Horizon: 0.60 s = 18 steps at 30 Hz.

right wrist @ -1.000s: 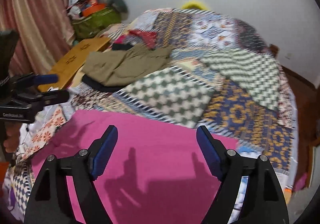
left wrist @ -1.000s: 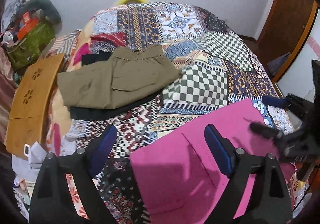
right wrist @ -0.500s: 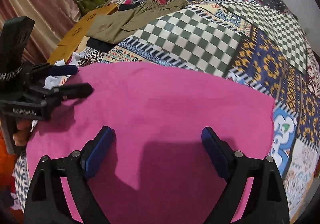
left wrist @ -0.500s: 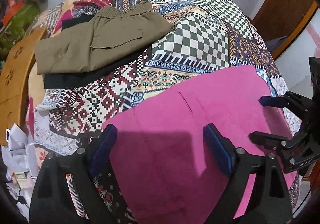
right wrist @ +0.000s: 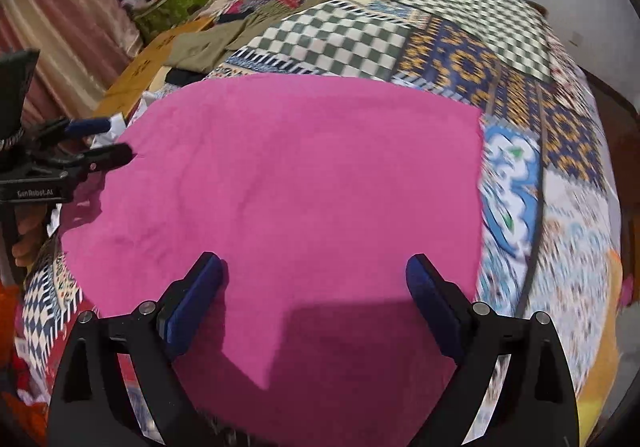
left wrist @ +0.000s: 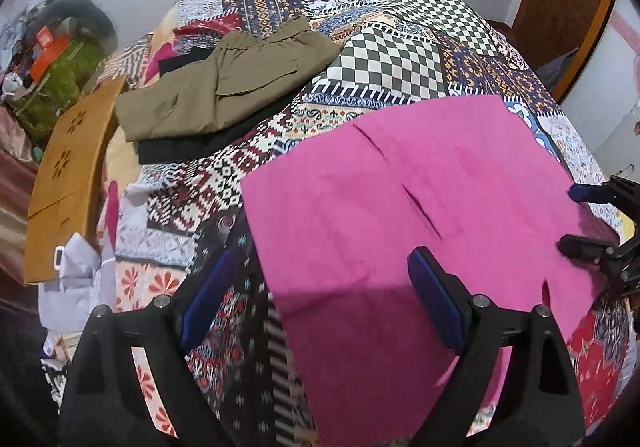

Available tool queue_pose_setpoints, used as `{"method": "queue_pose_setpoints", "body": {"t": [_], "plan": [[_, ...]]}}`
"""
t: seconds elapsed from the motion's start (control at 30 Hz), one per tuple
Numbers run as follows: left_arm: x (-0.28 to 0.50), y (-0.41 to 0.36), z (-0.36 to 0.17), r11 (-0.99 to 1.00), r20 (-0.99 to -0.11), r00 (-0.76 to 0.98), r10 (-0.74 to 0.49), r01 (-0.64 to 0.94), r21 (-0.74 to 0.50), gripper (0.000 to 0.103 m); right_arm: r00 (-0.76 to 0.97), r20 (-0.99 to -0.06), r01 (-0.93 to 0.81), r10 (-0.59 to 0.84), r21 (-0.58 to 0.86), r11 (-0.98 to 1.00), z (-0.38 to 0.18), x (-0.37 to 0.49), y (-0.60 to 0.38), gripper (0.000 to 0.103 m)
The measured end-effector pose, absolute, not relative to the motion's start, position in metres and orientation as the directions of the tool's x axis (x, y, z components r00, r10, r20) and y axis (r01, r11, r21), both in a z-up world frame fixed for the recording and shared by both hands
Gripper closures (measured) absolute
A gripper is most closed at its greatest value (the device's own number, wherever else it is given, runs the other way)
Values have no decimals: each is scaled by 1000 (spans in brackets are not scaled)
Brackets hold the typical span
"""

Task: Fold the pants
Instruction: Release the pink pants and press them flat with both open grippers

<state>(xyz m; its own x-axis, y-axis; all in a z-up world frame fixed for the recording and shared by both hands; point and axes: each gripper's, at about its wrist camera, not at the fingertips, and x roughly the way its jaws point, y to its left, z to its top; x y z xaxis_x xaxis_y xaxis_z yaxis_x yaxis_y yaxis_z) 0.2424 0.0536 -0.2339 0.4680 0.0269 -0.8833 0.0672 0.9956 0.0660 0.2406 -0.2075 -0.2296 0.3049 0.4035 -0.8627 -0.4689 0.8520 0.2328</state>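
We view the pink pants, spread flat on the quilt at the near end of the bed, from both wrist cameras. A second ago both views took in the far wall and most of the bed; now the pants fill the lower frames, so we read both hands as having come down and forward over the garment. The left tongs stand wide, one pad over the quilt and one over the cloth at the pants' left edge, with nothing held. The right tongs have widened over the past second and now also stand wide above the pink cloth, empty; their shadow falls on the fabric just ahead. We judge this to be the approach before a first pinch at the near edge, the fold itself not yet begun, since the pants lie unfolded. Olive pants lie folded on a dark garment near the far left of the bed, well apart, beside a wooden board. The only legible writing is "GenRobot.AI" on the left tongs' body in the right view.
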Motion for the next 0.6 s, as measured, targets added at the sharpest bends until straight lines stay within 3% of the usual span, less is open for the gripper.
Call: {"method": "queue_pose_setpoints", "body": {"t": [0.5,0.6], "plan": [[186,66,-216,999,-868,494,43,-27,34,10,376,-855,-359,359,223,907,-210,203,-231,11],[177,75,-206,998,-864,504,-1,-60,-36,10,420,-823,-396,384,214,893,-193,198,-217,11]]}}
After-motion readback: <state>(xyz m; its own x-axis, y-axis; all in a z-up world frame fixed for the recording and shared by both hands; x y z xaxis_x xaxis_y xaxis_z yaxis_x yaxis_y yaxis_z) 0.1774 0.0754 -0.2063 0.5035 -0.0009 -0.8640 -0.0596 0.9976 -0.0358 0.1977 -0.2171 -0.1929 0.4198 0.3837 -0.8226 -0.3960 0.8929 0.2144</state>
